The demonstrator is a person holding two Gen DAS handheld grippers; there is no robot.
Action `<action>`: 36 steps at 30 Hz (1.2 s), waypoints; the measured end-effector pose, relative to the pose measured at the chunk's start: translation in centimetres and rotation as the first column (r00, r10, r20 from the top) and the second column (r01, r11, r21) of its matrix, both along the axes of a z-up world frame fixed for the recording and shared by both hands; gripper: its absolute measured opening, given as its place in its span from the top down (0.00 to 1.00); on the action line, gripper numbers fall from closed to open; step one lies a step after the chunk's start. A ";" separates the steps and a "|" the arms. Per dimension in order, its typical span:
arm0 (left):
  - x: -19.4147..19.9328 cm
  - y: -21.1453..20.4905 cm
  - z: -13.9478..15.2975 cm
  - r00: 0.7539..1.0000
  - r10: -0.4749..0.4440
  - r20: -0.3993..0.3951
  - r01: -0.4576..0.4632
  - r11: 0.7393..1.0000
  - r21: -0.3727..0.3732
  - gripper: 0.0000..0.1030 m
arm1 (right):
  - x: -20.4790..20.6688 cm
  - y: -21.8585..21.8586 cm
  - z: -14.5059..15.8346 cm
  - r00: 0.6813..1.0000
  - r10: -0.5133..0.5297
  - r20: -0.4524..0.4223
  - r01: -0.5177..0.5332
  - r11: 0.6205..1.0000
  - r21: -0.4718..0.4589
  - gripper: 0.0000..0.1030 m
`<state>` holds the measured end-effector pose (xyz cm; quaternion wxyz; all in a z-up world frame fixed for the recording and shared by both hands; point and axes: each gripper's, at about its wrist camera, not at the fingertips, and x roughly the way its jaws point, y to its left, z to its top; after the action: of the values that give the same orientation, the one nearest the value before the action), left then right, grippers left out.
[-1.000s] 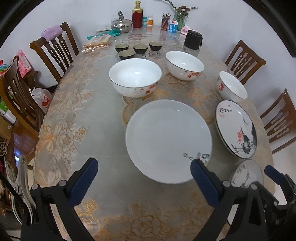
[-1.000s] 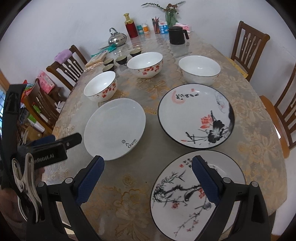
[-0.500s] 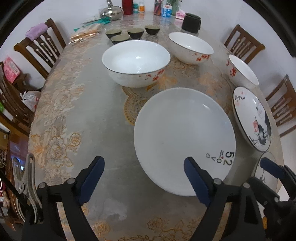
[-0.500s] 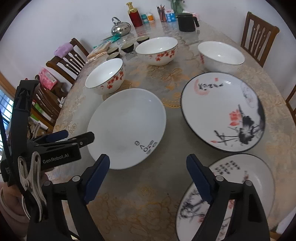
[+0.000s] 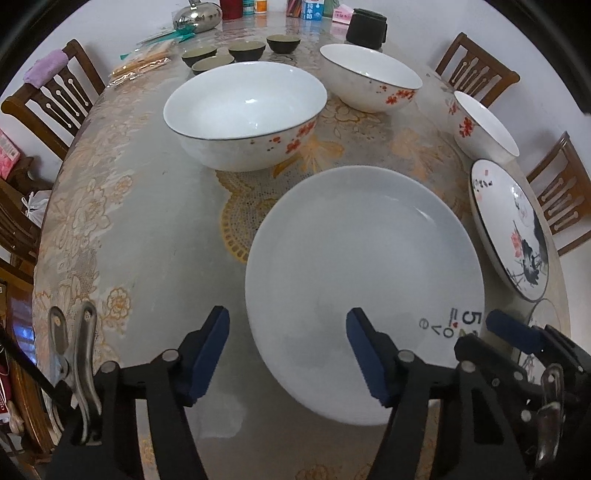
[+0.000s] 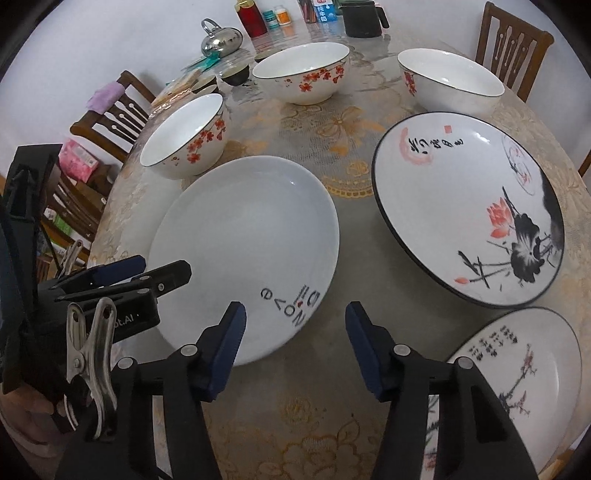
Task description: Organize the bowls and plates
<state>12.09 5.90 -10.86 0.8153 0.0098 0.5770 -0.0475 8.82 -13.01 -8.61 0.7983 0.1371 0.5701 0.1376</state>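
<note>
A plain white plate (image 5: 364,280) (image 6: 245,251) with small black lettering lies near the table's front. My left gripper (image 5: 286,349) is open and empty, straddling its left near rim just above it. My right gripper (image 6: 293,341) is open and empty, low over the cloth at the plate's near right rim. A lotus-painted plate (image 6: 467,206) (image 5: 511,229) lies to the right, a second painted plate (image 6: 517,384) at the front right. Three white bowls with red blossoms stand behind: left (image 5: 245,114) (image 6: 184,138), middle (image 5: 369,83) (image 6: 303,72), right (image 5: 484,127) (image 6: 450,81).
The oval table has a gold lace cloth (image 5: 110,206) under clear cover. Several small dark cups (image 5: 245,50), a kettle (image 6: 220,38), a black mug (image 6: 362,18) and bottles stand at the far end. Wooden chairs (image 5: 51,103) ring the table.
Both grippers have moved forward and down toward the white plate, which now looms larger. Both stay open and empty.
</note>
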 end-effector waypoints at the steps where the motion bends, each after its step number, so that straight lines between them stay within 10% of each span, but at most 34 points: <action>1: 0.2 0.0 -0.2 1.000 0.006 0.001 -0.006 1.000 0.005 0.38 | 0.2 0.0 -0.2 1.000 -0.002 -0.001 0.002 1.000 0.001 0.44; 23: 2.9 0.8 -1.6 1.000 0.011 -0.007 -0.012 0.996 -0.084 0.49 | 1.8 0.3 -2.8 1.000 -0.019 0.004 0.019 1.000 -0.019 0.76; 36: -3.8 2.4 -0.7 0.999 0.044 -0.023 -0.046 0.996 -0.076 0.53 | -1.3 1.2 -2.0 0.999 0.036 -0.009 -0.036 0.999 0.019 0.78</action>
<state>8.34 8.28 -11.52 0.8098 -0.0348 0.5834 -0.0513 7.56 -11.78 -10.56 0.7916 0.1352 0.5749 0.1566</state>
